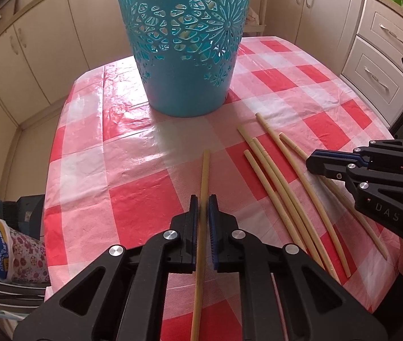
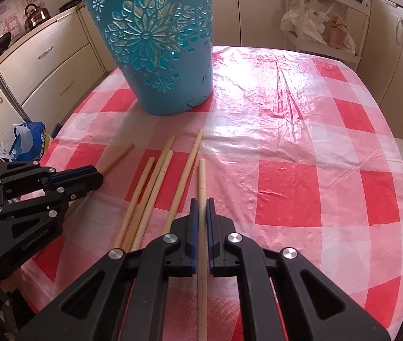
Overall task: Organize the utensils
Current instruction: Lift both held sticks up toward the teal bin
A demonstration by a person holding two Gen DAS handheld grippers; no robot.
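Chopsticks [image 1: 284,196]: each gripper's fingers [image 1: 193,213] pinch one.

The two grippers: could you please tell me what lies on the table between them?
Four loose chopsticks lie between left gripper and right gripper, clearest in the right wrist view.

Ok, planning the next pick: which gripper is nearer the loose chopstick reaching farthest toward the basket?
Right: right gripper sits just beside that chopstick; left gripper lies beyond three other chopsticks.

The black plastic right gripper [image 1: 312,162] bears raised letters "DAS". The black plastic left gripper [image 2: 99,176] reads "GenRobot.AI" along its body.
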